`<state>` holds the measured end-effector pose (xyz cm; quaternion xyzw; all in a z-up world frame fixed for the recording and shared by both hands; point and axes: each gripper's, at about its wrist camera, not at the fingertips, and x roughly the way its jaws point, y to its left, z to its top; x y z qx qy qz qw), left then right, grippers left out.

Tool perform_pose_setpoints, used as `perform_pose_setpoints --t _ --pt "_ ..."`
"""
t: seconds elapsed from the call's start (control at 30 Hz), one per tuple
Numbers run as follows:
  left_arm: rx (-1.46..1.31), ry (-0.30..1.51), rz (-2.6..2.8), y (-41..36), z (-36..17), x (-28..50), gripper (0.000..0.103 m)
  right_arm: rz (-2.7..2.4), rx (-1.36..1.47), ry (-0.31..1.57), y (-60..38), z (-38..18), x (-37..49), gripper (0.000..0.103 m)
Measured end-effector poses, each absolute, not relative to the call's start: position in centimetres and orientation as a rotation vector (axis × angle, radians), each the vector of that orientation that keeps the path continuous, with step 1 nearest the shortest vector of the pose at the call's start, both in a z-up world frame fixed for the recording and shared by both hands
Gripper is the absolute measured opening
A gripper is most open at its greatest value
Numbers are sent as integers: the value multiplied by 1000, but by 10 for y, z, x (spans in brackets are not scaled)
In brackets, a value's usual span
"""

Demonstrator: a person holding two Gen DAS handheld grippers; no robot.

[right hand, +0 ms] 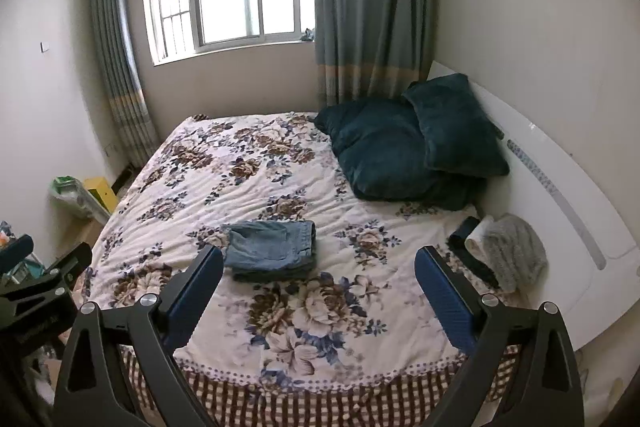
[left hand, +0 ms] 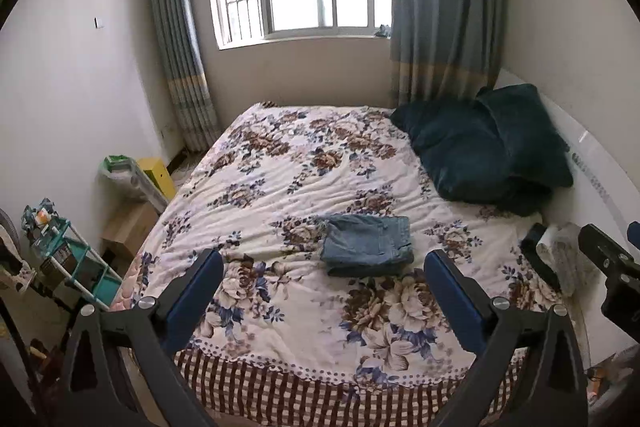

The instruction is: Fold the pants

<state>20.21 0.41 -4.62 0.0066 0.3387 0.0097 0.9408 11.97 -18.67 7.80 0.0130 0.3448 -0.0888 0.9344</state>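
The blue denim pants (left hand: 367, 245) lie folded in a compact rectangle on the floral bedspread (left hand: 304, 171), near the middle of the bed; they also show in the right wrist view (right hand: 272, 251). My left gripper (left hand: 324, 259) is open and empty, held above the bed's near edge, short of the pants. My right gripper (right hand: 318, 259) is open and empty too, at a similar height, with the pants ahead to its left. The right gripper's body shows at the right edge of the left wrist view (left hand: 612, 259).
Two dark teal pillows (left hand: 488, 155) rest at the headboard on the right. A grey knit item (right hand: 512, 251) and a black object (right hand: 468, 247) lie at the bed's right edge. A teal shelf (left hand: 76, 263), boxes and a yellow bin (left hand: 158, 175) stand left of the bed.
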Motion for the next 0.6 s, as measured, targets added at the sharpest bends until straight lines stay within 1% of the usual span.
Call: perform_pose_setpoints --t 0.4,0.6 --pt "50 716 38 3 -61 226 103 -194 16 782 -178 38 166 98" --pt "44 721 38 5 -61 228 103 -197 22 787 -176 33 170 98"
